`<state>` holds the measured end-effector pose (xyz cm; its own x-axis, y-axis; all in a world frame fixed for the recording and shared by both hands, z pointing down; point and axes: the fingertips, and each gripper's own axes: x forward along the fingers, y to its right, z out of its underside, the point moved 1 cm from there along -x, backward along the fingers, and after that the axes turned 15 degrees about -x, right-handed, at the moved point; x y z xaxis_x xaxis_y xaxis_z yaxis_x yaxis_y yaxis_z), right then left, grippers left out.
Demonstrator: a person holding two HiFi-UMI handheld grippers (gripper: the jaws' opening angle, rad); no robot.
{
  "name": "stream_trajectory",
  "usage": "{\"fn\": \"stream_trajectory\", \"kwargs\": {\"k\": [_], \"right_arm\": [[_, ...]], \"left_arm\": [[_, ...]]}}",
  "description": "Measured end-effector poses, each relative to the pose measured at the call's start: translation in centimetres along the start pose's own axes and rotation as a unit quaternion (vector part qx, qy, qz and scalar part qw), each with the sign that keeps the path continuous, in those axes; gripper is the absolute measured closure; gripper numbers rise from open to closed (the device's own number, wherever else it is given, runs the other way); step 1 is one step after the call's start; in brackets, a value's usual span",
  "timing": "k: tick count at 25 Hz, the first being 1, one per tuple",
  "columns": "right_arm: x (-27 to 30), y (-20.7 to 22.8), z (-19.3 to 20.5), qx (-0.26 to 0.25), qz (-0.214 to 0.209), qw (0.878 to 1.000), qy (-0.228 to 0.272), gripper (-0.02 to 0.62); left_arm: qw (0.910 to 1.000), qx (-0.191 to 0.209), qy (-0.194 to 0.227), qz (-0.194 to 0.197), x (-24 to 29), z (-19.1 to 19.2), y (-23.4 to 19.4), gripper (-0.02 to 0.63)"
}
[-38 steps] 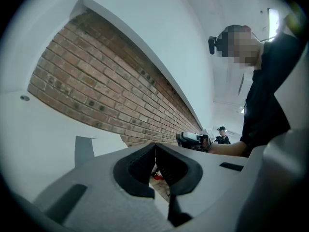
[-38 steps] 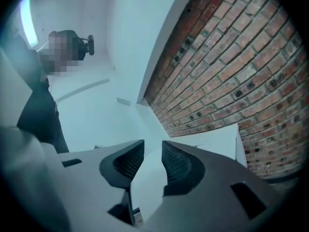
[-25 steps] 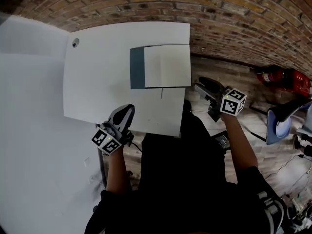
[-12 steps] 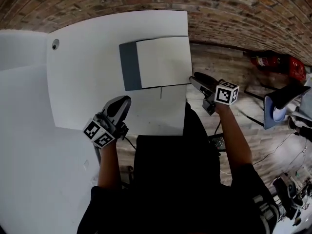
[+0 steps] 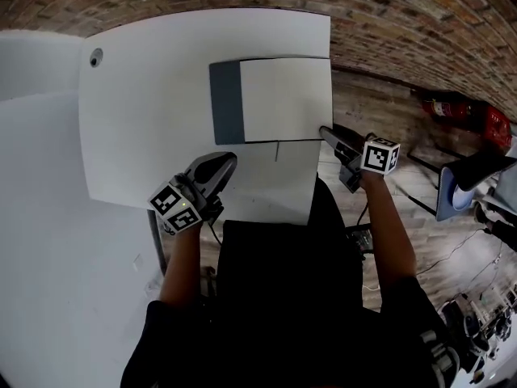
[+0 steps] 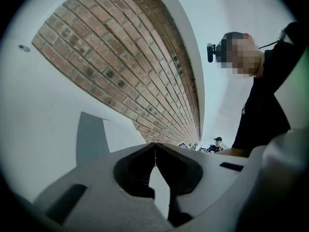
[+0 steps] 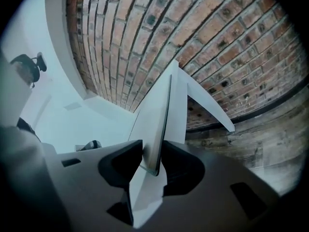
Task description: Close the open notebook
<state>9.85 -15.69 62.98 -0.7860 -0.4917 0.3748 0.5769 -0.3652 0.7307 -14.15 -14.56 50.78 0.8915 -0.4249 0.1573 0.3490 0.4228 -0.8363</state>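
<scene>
The open notebook (image 5: 283,99) lies on the white table (image 5: 145,111), with a white page on the right and a dark grey-blue cover (image 5: 224,103) showing on the left. My right gripper (image 5: 325,132) is at the notebook's near right corner. In the right gripper view its closing jaws (image 7: 152,156) have the notebook's edge (image 7: 159,115) between them, and both pads touch it. My left gripper (image 5: 229,160) is shut and empty, and hovers over the table near its front edge. In the left gripper view the dark cover (image 6: 91,139) lies beyond the shut tips (image 6: 155,144).
A brick wall (image 5: 380,14) runs behind the table. A round cable hole (image 5: 96,57) sits at the table's far left corner. On the wooden floor to the right lie a red object (image 5: 464,111) and a blue-grey seat (image 5: 456,196). A white panel (image 5: 40,217) stands on the left.
Both grippers have come down. The right one moved from beside the table to the notebook's near right corner and took its edge between the jaws. The left stayed shut.
</scene>
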Motion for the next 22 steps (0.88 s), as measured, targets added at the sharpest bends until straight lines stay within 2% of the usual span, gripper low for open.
{"fn": "stream_trajectory", "kwargs": {"k": [5,12,17,22], "right_arm": [[-0.1,-0.1,-0.1,-0.027,-0.002,0.999,-0.021,0.480],[-0.3,-1.7,-1.3,-0.044,-0.003,0.999,-0.020,0.489],[-0.8,-2.2,-1.7,0.000,-0.035,0.999,0.006,0.519],[-1.0,-3.1,-2.9,0.022,-0.068,0.997,0.042,0.539]], "left_arm": [[0.9998,-0.017,-0.010,-0.002,0.6,1.6,-0.6,0.589],[0.9985,-0.046,-0.027,0.008,1.6,4.1,-0.7,0.589],[0.9972,-0.066,-0.032,0.014,2.5,5.5,-0.5,0.589],[0.9941,-0.106,-0.012,0.016,2.9,6.5,-1.5,0.589]]}}
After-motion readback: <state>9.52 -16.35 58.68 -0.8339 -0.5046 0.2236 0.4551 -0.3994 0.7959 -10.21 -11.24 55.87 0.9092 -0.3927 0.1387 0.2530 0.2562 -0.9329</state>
